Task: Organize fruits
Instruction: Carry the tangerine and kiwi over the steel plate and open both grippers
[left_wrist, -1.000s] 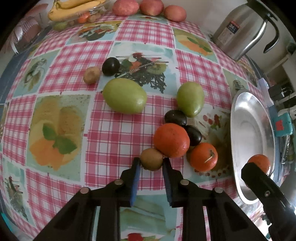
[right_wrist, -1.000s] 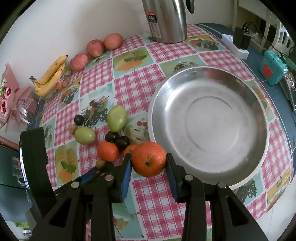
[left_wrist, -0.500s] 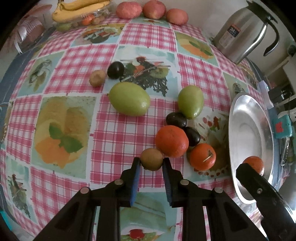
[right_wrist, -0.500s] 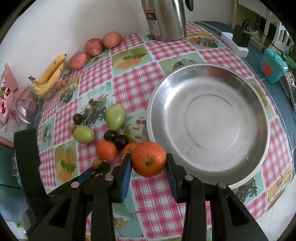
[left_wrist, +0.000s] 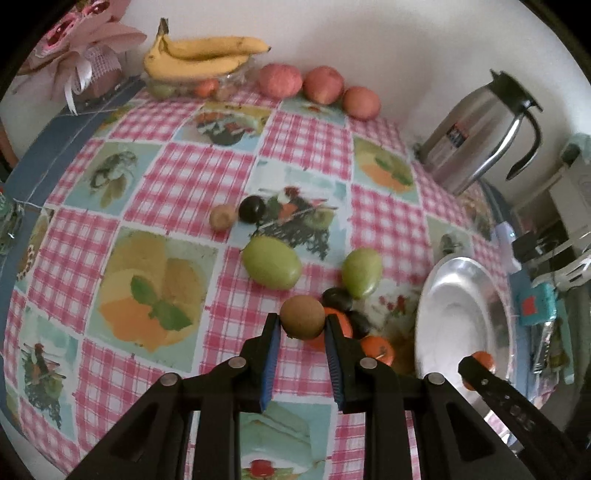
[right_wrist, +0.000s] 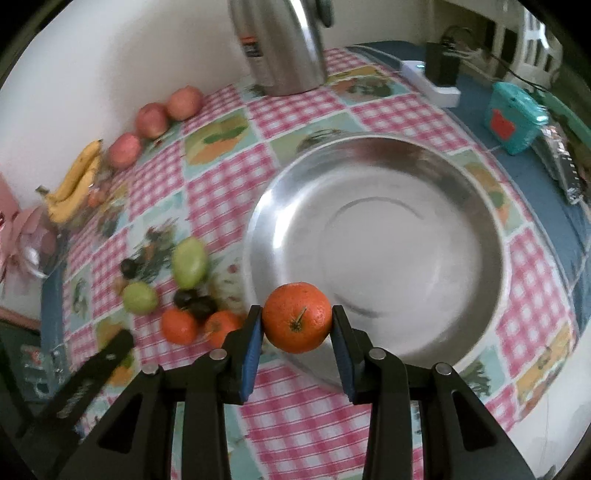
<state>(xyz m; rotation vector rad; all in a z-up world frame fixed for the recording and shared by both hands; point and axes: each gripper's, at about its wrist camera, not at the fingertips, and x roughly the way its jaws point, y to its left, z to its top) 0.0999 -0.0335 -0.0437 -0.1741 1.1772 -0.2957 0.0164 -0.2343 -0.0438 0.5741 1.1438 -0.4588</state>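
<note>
My left gripper is shut on a brown kiwi, held up off the checked tablecloth above a cluster of oranges and dark plums. Two green mangoes lie beyond, with another kiwi and a plum farther back. My right gripper is shut on an orange, hovering over the near rim of the empty steel bowl. The same orange and the right gripper's finger show at the bowl in the left wrist view.
Bananas and three red apples line the wall at the back. A steel thermos jug stands back right. A teal box and a white power strip lie beyond the bowl. A pink bouquet sits at the back left.
My left gripper has lifted the kiwi off the table, away from the oranges. My right gripper has carried its orange rightward, over the bowl's rim.
</note>
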